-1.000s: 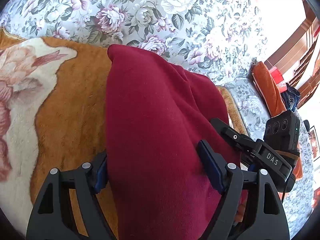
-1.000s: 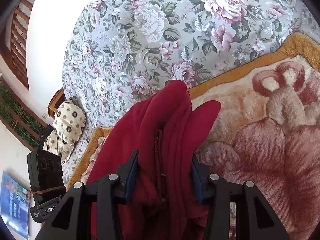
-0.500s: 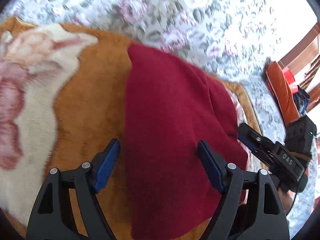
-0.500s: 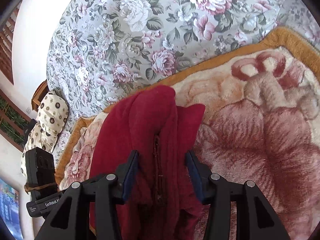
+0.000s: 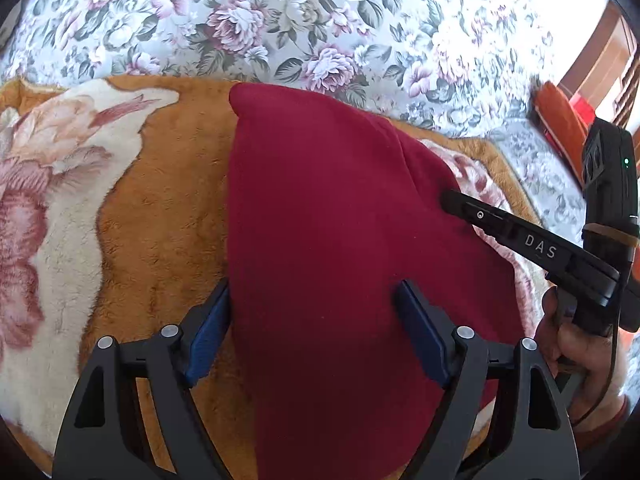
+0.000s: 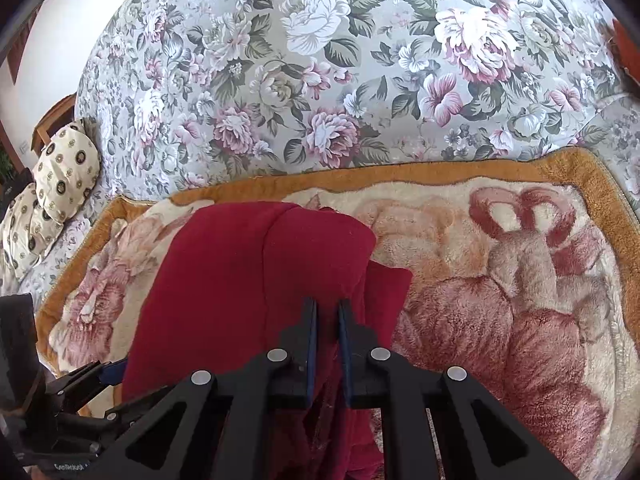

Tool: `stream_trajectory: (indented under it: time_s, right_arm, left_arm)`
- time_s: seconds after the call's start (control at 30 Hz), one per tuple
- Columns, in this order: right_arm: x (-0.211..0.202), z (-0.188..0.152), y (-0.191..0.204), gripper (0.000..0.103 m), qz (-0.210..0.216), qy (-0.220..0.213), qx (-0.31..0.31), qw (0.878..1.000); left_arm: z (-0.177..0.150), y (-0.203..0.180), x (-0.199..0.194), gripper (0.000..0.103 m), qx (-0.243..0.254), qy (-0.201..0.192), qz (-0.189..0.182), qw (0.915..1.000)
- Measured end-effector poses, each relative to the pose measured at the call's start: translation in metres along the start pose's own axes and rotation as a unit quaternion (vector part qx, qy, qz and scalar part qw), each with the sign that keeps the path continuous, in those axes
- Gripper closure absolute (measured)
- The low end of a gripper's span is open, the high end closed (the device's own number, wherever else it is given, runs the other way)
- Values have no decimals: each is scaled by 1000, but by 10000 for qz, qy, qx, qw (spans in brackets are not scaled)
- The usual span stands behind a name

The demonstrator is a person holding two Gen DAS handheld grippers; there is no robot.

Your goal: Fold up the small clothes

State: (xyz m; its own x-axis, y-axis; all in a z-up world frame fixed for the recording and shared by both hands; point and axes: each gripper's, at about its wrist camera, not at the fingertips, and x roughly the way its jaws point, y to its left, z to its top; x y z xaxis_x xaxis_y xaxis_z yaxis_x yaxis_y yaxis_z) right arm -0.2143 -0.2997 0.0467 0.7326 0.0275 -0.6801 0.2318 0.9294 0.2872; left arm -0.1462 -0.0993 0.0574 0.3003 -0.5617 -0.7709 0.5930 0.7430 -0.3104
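A dark red garment [image 5: 320, 240] lies folded on a plush orange and cream blanket [image 5: 132, 220]. My left gripper [image 5: 316, 312] is open, its blue pads on either side of the near end of the garment. My right gripper [image 6: 328, 312] is shut on a bunched edge of the red garment [image 6: 248, 280]. In the left wrist view the right gripper [image 5: 452, 200] reaches in from the right and its tip presses into the garment's right side. In the right wrist view the left gripper [image 6: 100, 376] shows at the lower left.
A floral bedsheet [image 6: 320, 80] covers the bed beyond the blanket. Patterned pillows [image 6: 60, 176] lie at the far left. Orange and red cloth items [image 5: 560, 120] sit at the bed's right edge. A hand [image 5: 568, 344] holds the right gripper.
My right gripper has closed on the garment's edge. My left gripper stayed open; the garment has dropped flatter onto the blanket, after the left view shifted sideways and back.
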Motion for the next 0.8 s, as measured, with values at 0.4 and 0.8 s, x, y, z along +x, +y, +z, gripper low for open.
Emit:
stream_trajectory:
  time_s: [0.4,0.8]
  right_arm:
    - [-64,-27,38,94,605,-73,-479,9970]
    - [-68,-71,33,94,207,193,-616,9977]
  left_arm:
    - [-7,-5,1,19,117,-107,258,9995]
    - [-17,-16,-17,19,187,-587,667,9959]
